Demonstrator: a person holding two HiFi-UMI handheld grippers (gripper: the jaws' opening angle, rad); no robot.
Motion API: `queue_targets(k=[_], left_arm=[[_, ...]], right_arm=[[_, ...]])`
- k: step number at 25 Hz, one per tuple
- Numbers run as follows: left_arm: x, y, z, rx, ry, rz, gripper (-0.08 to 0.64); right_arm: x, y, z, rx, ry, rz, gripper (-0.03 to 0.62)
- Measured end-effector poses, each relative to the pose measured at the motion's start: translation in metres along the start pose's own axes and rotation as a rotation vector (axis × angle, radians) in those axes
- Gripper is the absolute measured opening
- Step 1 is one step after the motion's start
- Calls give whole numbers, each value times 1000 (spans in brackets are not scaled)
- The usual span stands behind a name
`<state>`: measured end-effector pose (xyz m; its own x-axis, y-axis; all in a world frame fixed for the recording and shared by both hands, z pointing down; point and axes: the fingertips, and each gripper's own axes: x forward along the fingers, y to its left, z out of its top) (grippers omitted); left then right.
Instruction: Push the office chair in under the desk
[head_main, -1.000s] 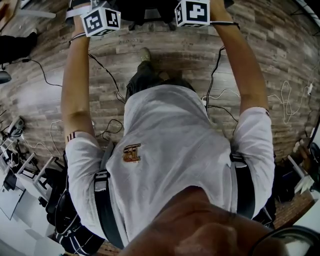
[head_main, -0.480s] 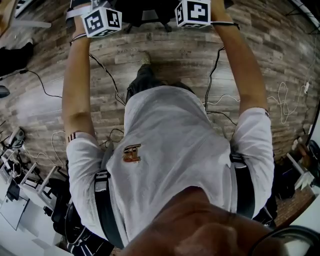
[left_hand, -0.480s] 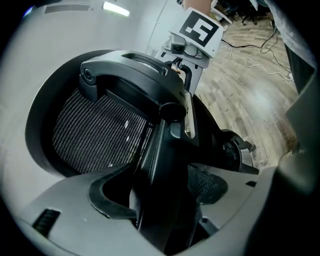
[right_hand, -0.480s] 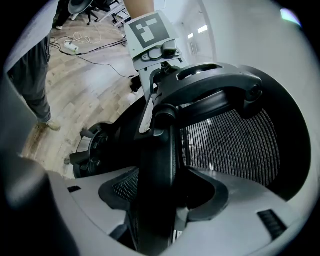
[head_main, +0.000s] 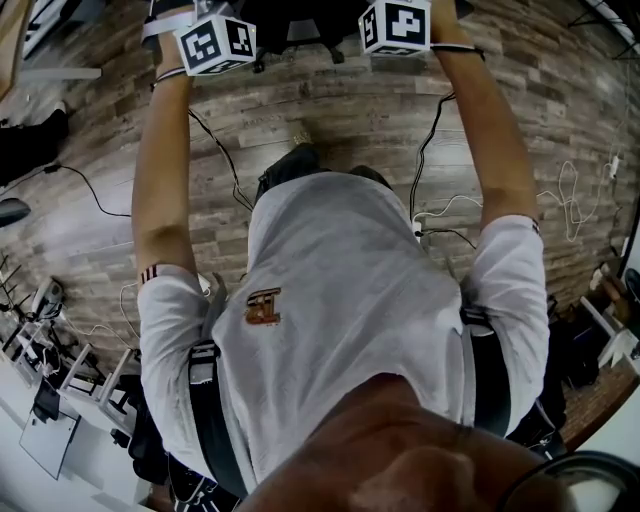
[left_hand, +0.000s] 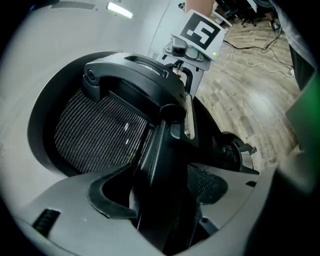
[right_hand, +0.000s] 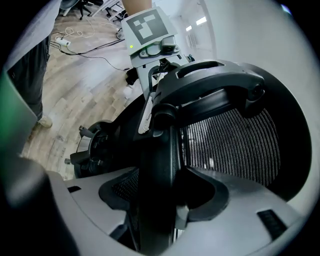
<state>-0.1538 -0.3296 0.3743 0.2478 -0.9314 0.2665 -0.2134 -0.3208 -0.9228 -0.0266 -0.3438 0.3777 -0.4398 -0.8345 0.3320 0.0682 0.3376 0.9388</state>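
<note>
Both grippers are on the office chair (left_hand: 150, 100) backrest, one per side.

Left gripper (left_hand: 160, 192): jaws straddle the black backrest frame (left_hand: 155, 160) and are clamped on it, one pad on each face. The mesh panel (left_hand: 95, 135) sits left of the frame in the left gripper view. The curved top bar (left_hand: 130, 75) runs across above the mesh.

Right gripper (right_hand: 162, 195): same grip, mirrored. Its jaws are closed on the frame's opposite edge, with the mesh to the right in the right gripper view. The seat mechanism (right_hand: 97, 147) shows low left of the frame.

Each gripper sees the other one across the backrest top, marker cube (left_hand: 200, 32) up.

Head view: both arms (head_main: 165, 170) reach straight out ahead, the cubes side by side at the top edge. A black part of the chair shows between and beyond them, cut off by the frame edge.

The chair stands on the wood-plank floor (head_main: 330, 110), directly ahead of the person. Whether it is under a desk can't be told from these views.

Loose cables (head_main: 215, 150) run over the floor on both sides of the person's legs. One shoe (right_hand: 44, 121) is planted on the floor behind the chair, with a dark trouser leg (right_hand: 32, 75) above it. The person's white shirt (head_main: 350, 300) fills the middle of the head view.
</note>
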Motion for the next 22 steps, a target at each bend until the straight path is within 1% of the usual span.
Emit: queue_targets(k=[9, 14, 22], left_arm=[[62, 29, -32, -6, -24, -6, 342], [92, 41, -45, -9, -33, -1, 342], [130, 55, -53, -14, -18, -9, 342]], right_arm=[[66, -28, -12, 23, 59, -8, 259], [102, -33, -18, 31, 63, 0, 259], [137, -46, -37, 32, 55, 6, 259]])
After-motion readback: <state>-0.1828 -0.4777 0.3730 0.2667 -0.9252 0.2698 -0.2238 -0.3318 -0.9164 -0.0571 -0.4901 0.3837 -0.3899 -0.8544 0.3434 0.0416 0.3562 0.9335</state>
